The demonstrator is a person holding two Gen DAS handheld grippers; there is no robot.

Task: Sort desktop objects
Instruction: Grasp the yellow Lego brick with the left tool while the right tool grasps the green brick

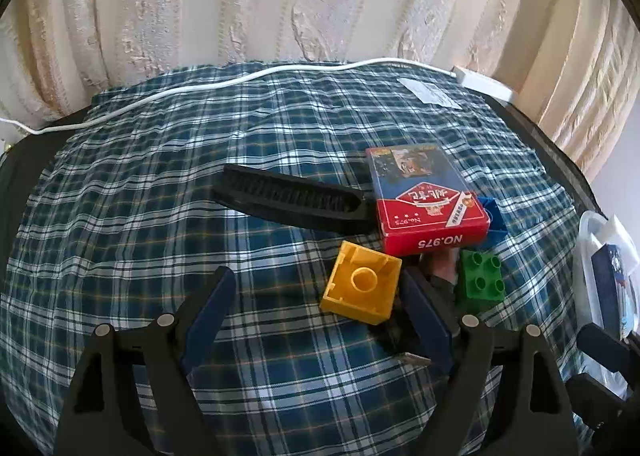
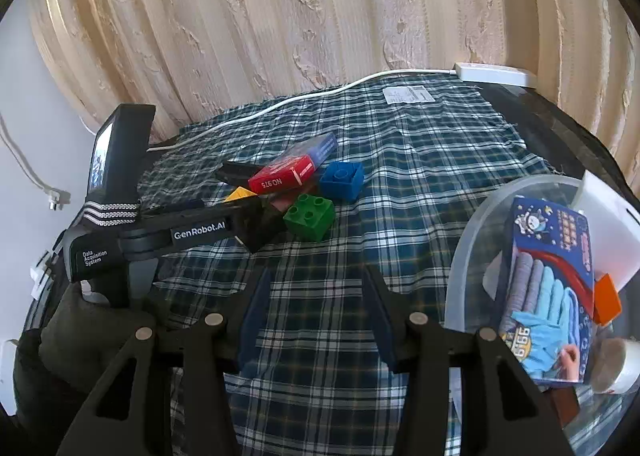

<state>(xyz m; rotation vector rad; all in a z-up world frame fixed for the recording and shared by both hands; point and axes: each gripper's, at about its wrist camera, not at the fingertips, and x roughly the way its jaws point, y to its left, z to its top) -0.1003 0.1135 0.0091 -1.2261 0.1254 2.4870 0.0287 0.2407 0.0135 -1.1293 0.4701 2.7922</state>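
On the blue-and-white plaid cloth [image 1: 200, 175], a cluster of task objects is seen just beyond the left gripper [image 1: 316, 288]. Its jaws are spread wide and nothing is clamped; the hollow yellow plastic building block [image 1: 362, 286], lying open side up, is located between the fingertips, close against the right finger, with clear cloth on its left. Just beyond the block, a red-and-blue card box marked NO.975 [image 1: 428, 207] is propped on a blue plastic block [image 1: 493, 217]. A green studded plastic block [image 1: 479, 280] is positioned to the right of the yellow one, and a long black ribbed plastic piece [image 1: 288, 201] lies to the left of the card box.

The right gripper [image 2: 316, 296] is held partly open over bare cloth, nothing between its jaws. The cluster lies well beyond it, to the far left. A clear plastic tub [image 2: 472, 240] is located at near right, containing a blue illustrated box [image 2: 548, 288] and an orange block [image 2: 608, 296].
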